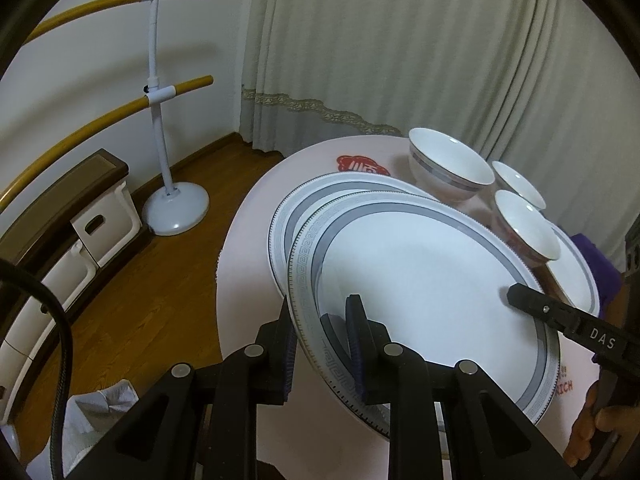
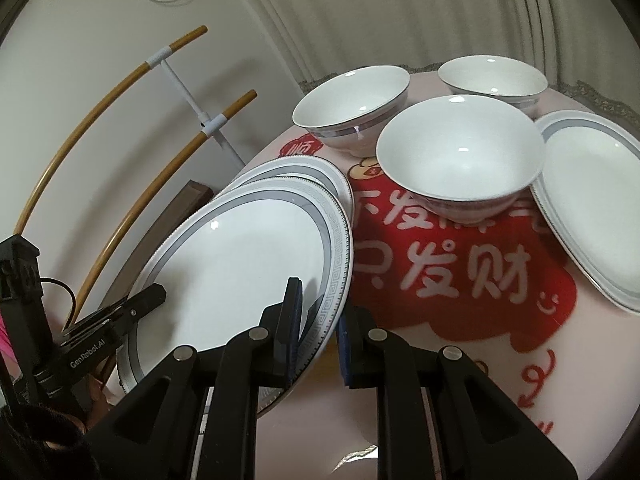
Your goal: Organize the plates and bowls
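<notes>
Round table (image 2: 460, 344) with pink cover and red printed motif, bearing three white bowls and three grey-banded plates; upper plate (image 1: 420, 280), tilted and lifted at its near side, held at opposite rim points by both grippers above a second plate (image 1: 320, 188) lying flat beneath it. Left gripper (image 1: 320, 344) narrowed onto the near-left rim, one pad above and one below; right gripper (image 2: 318, 340) straddling the right rim with its left pad on the plate face, its right pad just off the edge, so a firm pinch there cannot be told. Judged progress: early to middle; one plate apparently being set onto or aligned with the other; third plate (image 2: 592, 208) well apart at the far right of the table, not yet stacked; large bowl (image 2: 352, 108), near bowl (image 2: 460, 156) and far bowl (image 2: 492, 76) standing separately, none nested. Left wrist view only: wooden floor, white stand with yellow-tipped bars (image 1: 160, 120), storage bench (image 1: 68, 216), and the person's hand (image 1: 600, 420) behind the right gripper. Right wrist view only: full red motif with white characters, all three bowl interiors, and most of the third plate.
</notes>
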### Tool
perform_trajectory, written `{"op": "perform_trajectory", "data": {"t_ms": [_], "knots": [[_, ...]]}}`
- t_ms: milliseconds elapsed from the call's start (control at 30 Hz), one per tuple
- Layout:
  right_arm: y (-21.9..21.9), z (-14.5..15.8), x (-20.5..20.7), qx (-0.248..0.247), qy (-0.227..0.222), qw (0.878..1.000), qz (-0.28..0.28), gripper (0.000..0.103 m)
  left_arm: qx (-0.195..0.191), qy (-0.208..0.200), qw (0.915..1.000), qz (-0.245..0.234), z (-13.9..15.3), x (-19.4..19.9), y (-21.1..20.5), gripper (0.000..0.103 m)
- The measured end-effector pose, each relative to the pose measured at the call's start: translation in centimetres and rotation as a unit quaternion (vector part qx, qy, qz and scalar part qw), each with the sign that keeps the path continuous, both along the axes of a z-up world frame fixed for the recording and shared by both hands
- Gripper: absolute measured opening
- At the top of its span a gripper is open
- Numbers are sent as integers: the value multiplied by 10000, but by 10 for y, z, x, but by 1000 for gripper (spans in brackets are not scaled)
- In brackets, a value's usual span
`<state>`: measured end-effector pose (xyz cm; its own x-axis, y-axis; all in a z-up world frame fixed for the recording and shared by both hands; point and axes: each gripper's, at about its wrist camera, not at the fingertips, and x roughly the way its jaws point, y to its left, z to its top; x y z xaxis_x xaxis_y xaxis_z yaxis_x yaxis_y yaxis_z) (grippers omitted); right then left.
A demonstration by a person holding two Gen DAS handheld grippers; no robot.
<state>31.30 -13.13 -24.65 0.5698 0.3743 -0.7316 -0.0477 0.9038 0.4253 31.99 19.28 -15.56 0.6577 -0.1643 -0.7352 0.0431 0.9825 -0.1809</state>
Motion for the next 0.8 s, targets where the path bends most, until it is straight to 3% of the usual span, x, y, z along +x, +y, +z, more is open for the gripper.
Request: {"op": "perform_trajectory", "data": {"t_ms": [800], "knots": [[12,-6,15,-104,179,9997,-126,16,51,93,9999,49,-21,45,-4,20]]}}
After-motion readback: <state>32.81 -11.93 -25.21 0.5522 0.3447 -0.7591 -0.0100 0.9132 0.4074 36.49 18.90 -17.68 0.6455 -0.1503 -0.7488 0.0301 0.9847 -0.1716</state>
